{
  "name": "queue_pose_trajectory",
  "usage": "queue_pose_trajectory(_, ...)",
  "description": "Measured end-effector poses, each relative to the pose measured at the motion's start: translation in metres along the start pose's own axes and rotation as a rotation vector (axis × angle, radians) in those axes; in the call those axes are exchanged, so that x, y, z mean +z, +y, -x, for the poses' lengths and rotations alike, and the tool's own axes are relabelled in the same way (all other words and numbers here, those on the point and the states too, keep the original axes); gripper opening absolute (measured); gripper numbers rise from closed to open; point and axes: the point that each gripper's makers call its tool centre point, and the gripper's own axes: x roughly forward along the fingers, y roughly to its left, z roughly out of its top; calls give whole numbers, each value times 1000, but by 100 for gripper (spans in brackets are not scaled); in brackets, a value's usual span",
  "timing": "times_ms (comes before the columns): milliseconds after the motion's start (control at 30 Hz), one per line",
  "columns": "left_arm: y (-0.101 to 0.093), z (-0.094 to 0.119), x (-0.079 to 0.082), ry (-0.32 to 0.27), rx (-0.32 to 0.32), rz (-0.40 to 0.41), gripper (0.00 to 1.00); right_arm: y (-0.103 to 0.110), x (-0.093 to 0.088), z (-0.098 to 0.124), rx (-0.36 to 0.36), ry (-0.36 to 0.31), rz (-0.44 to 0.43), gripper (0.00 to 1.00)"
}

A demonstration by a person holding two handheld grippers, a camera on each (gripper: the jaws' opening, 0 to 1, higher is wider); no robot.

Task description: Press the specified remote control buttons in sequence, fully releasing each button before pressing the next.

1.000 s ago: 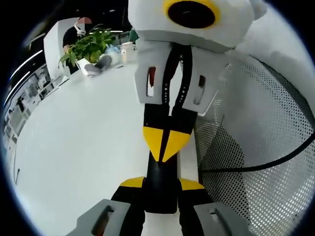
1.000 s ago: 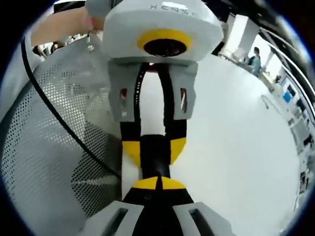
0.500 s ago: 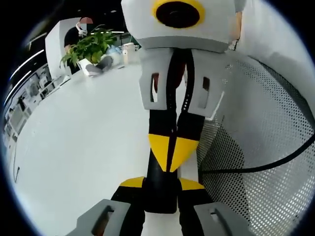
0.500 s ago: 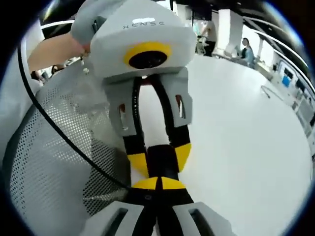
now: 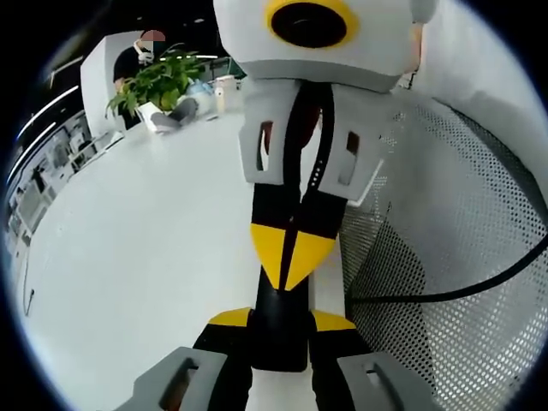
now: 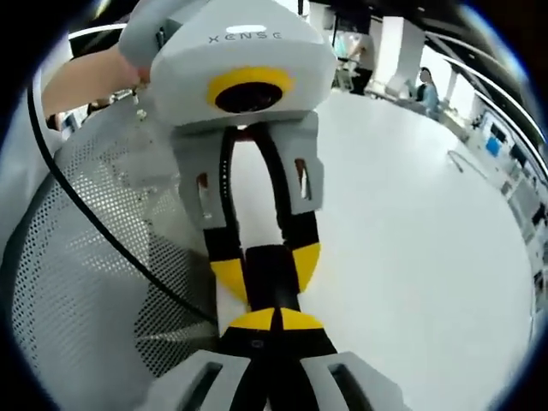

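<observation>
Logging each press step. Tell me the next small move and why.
Probably lift the right gripper straight off the remote. Its shut tip appears to rest on the remote, which the left gripper holds, and each button needs full release before the next press.

Both views bright and evenly lit from overhead — ceiling light strips (image 5: pixel 47 107) visible. White table (image 5: pixel 128 257) close to washed out, shadows faint. Heavy fisheye bending at edges — background people and potted plant (image 5: pixel 154 81) soft.
</observation>
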Motion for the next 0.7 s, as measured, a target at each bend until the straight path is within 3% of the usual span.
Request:
queue_pose_trajectory(200,0,0,0,4,-1,-4,23,-2,0,-1,6,19,7,0)
queue_pose_trajectory(333,0,0,0,7,-3,-7,23,-2,1,-2,-19,31,55,0)
queue_pose_trajectory(500,0,0,0,10,-3,-9,23,-5,1,-1,0,10,4,0)
queue_pose_trajectory(700,0,0,0,10,-3,-8,23,-3,1,-1,1,13,25,0)
